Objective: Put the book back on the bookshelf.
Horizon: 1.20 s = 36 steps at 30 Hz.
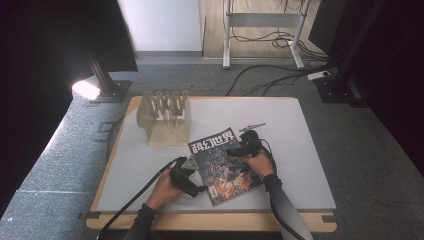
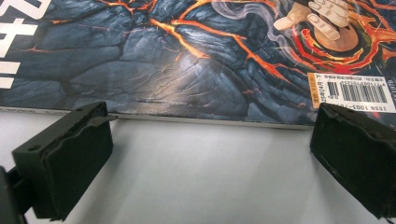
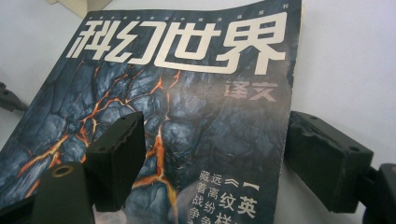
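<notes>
The magazine [image 1: 223,166] lies flat on the counter [image 1: 300,150], just in front of the wooden slotted rack [image 1: 165,119], its long axis running slantwise from the title end near the rack down toward the person. The left tongs [image 1: 186,176] sit at its left long edge, jaws spread wide and empty, tips just touching or just short of the spine. The right tongs [image 1: 244,145] straddle the opposite long edge, one jaw over the cover, one off it, holding nothing. Both are about equally near. Whether either jaw is under the pages is hard to make out, and the rack's slots can't be read from here.
</notes>
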{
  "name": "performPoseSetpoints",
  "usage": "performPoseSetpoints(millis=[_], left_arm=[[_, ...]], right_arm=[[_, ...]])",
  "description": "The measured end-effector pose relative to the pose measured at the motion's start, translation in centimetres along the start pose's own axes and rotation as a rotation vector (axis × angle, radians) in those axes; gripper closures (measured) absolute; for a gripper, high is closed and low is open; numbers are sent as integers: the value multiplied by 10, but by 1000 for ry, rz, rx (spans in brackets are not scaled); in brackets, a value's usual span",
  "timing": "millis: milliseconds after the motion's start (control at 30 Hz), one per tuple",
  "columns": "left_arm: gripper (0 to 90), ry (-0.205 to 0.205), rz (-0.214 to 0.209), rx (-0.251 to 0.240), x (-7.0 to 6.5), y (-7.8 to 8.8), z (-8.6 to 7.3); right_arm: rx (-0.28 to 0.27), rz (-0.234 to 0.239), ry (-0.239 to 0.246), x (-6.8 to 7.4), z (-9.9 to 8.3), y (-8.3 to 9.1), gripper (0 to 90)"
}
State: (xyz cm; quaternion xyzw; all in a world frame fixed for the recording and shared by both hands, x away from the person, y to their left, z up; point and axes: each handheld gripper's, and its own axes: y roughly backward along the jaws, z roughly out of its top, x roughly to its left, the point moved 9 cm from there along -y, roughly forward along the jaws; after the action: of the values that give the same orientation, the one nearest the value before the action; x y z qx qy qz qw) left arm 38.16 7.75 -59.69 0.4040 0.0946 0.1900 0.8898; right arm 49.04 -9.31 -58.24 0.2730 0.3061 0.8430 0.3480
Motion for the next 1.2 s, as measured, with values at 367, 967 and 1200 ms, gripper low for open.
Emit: performPoseSetpoints(millis=[367, 967, 1200], left_arm=[[0, 2, 1, -3, 0, -1, 0], [0, 0, 6, -2, -1, -1, 0], [0, 14, 14, 1, -2, 0, 0]], right_arm=[[26, 20, -95, 0, -10, 14, 309], [13, 43, -43, 0, 8, 12, 680], [16, 46, 69, 15, 14, 28, 816]])
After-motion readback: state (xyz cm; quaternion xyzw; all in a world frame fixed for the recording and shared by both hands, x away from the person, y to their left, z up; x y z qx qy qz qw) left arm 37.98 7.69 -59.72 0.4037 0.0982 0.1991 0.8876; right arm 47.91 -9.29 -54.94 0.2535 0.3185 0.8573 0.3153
